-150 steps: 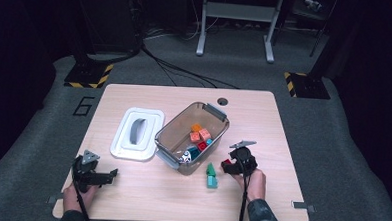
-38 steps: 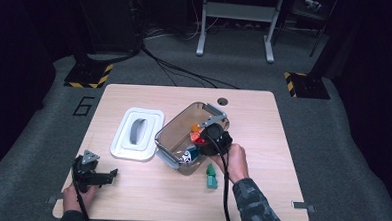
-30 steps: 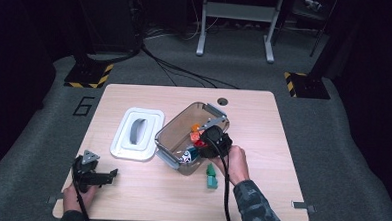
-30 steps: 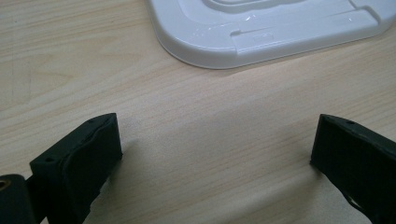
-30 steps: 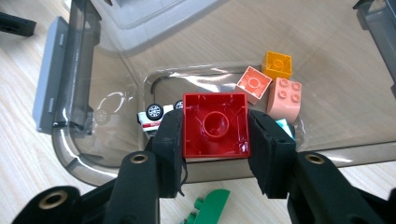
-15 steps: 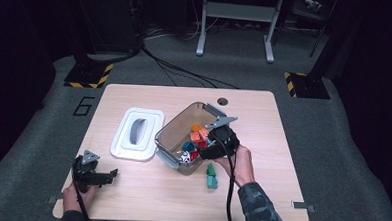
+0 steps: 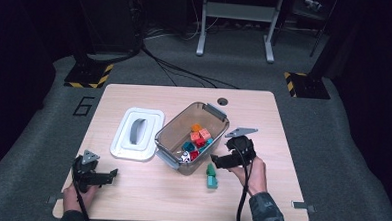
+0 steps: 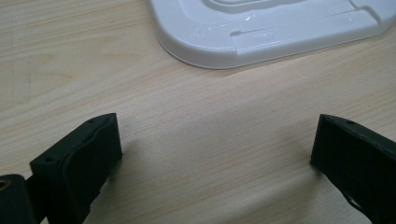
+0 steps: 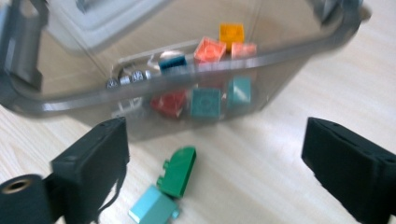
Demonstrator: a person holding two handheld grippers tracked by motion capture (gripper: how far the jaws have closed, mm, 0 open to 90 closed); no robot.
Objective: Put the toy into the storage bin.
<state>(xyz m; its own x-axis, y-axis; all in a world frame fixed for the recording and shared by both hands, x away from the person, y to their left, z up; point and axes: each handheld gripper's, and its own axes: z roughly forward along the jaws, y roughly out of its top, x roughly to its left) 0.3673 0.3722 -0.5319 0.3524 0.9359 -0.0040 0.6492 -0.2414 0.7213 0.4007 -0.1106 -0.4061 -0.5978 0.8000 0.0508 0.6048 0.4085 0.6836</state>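
A clear grey bin (image 7: 172,137) in the middle of the table holds several coloured bricks (image 7: 199,138). My right gripper (image 7: 218,161) hovers just outside its near right wall, over the table. Its jaws have just been opening and stand wide apart with nothing between them. In the right gripper view (image 9: 215,140) the bin (image 9: 74,100) is straight ahead. A green brick (image 9: 178,171) and a light teal brick (image 9: 150,211) lie on the wood before it, also the green brick (image 7: 211,169). My left gripper (image 7: 112,175) rests open at the near left corner, empty (image 8: 215,140).
The white bin lid (image 7: 137,133) lies flat left of the bin, close ahead of my left gripper (image 8: 261,32). The bin's grey handle clips (image 7: 217,111) stick out at both ends. A round cable hole (image 7: 222,101) sits near the table's far edge.
My right gripper has drawn back out of the bin toward the near right and opened its jaws. The left gripper has stayed still.
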